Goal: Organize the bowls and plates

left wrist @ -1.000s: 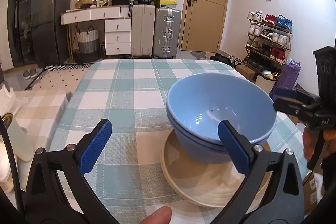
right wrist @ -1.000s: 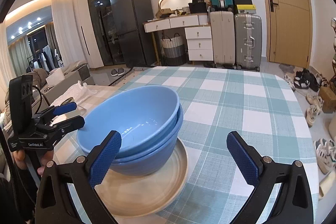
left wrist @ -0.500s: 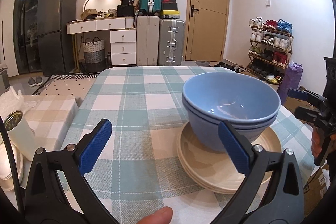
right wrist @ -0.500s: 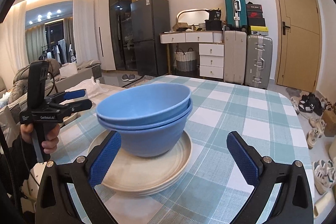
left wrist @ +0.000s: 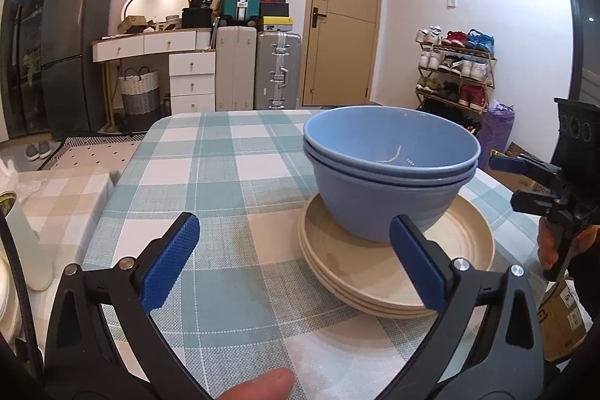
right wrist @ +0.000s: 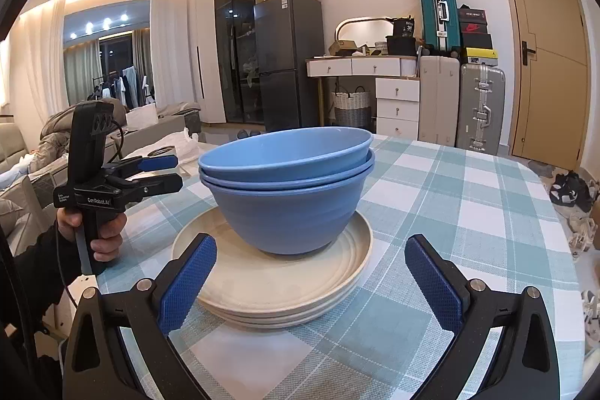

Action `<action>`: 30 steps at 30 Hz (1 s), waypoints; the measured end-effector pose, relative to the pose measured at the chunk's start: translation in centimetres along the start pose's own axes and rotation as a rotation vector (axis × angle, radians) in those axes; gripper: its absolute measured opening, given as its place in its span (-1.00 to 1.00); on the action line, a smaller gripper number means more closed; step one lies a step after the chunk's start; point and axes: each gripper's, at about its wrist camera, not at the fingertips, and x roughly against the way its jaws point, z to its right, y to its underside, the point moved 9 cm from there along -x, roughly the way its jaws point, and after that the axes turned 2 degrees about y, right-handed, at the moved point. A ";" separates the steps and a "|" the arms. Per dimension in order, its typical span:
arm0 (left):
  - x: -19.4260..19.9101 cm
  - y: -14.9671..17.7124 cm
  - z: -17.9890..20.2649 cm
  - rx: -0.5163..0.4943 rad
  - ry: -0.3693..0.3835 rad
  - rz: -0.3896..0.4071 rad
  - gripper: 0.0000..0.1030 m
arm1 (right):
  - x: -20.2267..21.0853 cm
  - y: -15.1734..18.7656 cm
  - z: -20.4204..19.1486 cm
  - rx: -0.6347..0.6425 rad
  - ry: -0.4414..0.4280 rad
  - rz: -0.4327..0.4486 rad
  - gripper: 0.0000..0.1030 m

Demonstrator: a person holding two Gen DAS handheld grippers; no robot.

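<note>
Two nested blue bowls (left wrist: 390,175) (right wrist: 288,190) stand on a stack of cream plates (left wrist: 375,272) (right wrist: 277,291) on the checked tablecloth. My left gripper (left wrist: 296,261) is open and empty, low over the cloth, just left of the stack; it also shows in the right wrist view (right wrist: 165,171). My right gripper (right wrist: 311,276) is open and empty, low in front of the plates; in the left wrist view it shows at the right edge (left wrist: 521,182).
The table's far edge (left wrist: 232,113) and right edge (right wrist: 555,212) drop to the floor. A white cup (left wrist: 18,242) stands on a side surface at the left. Suitcases (left wrist: 277,70), drawers and a shoe rack (left wrist: 453,70) stand beyond the table.
Both grippers have dropped lower and pulled back from the stack, so the bowls are seen from the side. Both stay open. The bowls and plates have not moved.
</note>
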 end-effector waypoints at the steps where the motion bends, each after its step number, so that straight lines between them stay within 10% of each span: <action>1: 0.0 0.0 0.2 -0.005 0.007 0.002 0.95 | 0.0 0.1 0.0 0.002 0.000 0.000 0.99; 30: 0.4 -0.1 1.1 -0.032 0.022 0.021 0.95 | 0.6 0.6 -0.8 0.044 0.009 0.057 0.99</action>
